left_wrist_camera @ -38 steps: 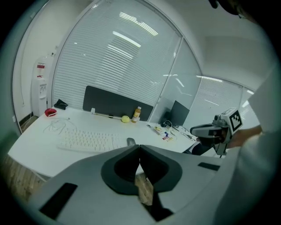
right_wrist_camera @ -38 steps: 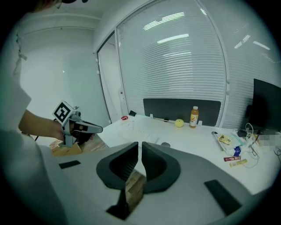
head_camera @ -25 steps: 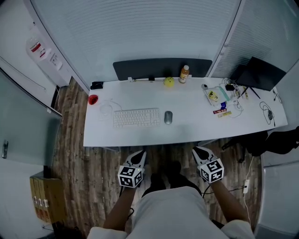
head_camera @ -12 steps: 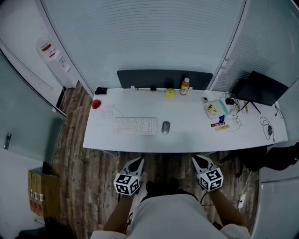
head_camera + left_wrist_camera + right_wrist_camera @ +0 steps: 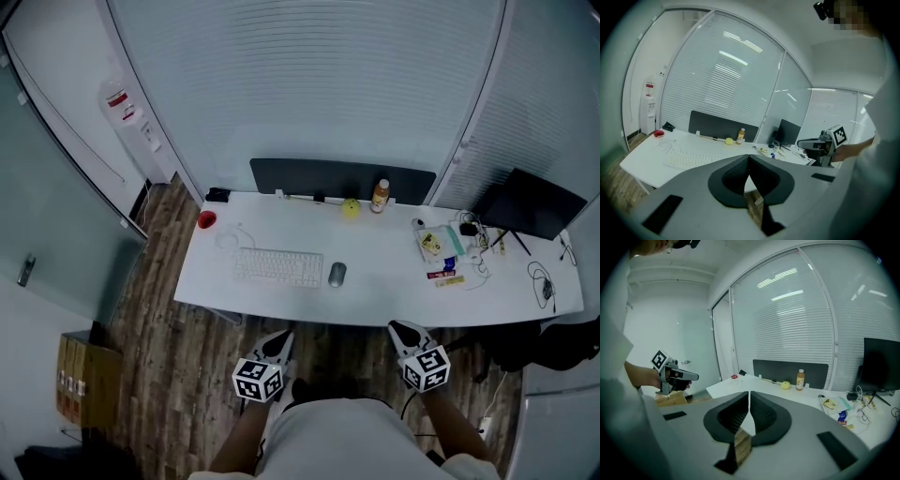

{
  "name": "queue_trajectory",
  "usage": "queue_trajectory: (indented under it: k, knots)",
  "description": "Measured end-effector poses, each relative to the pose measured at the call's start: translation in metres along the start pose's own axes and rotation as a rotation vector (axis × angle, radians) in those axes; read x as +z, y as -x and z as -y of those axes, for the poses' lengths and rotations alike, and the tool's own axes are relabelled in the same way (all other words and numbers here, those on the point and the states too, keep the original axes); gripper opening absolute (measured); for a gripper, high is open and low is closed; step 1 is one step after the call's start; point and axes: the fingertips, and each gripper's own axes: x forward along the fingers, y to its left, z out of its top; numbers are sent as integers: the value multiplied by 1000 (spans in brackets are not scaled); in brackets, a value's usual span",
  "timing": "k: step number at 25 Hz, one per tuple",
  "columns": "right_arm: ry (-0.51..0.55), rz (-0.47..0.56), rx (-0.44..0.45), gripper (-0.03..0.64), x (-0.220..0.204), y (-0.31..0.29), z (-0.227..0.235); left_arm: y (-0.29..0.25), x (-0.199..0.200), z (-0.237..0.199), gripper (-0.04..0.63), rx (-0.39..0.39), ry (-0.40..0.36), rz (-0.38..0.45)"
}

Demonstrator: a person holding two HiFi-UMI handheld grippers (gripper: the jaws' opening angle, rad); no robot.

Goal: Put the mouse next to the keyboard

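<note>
**Desk and two grippers: mouse beside keyboard, both jaws shut and empty**

- Mouse (image 5: pixel 337 274): it lies on the desk (image 5: pixel 375 302) just beside the right end of the keyboard (image 5: pixel 278 266). Both sit near the front edge, left of its middle. It is too small to tell whether the two touch.
- Your left gripper (image 5: pixel 280 337): it is off the desk, over the wooden floor (image 5: pixel 178 347) before the front edge. Its jaws are closed tip to tip with nothing between them.
- Your right gripper (image 5: pixel 401 329): it is held likewise before the front edge, jaws together and empty.
- Your forearms are cut off by the bottom of the head view.
- Left gripper view: the keyboard shows only faintly, and the gripper's own body covers the spot where the mouse lies.
- Right gripper view: the gripper's body hides the desk's front edge, so you can make out neither keyboard nor mouse.
- Back edge: a red cup (image 5: pixel 206 219) stands near the left corner. A yellow ball (image 5: pixel 351 208) and a bottle (image 5: pixel 380 195) stand at the middle.
- Right end: small packets (image 5: pixel 441 246) and a cable (image 5: pixel 546 286), too small to name.
</note>
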Motion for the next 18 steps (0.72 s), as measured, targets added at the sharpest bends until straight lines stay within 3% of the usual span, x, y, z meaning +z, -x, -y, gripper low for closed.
queue_trajectory:
  k: [18]
  knots:
    - [-26,19,-11,37,4,-9,16,-13,5,-1,18,-4,0,-15]
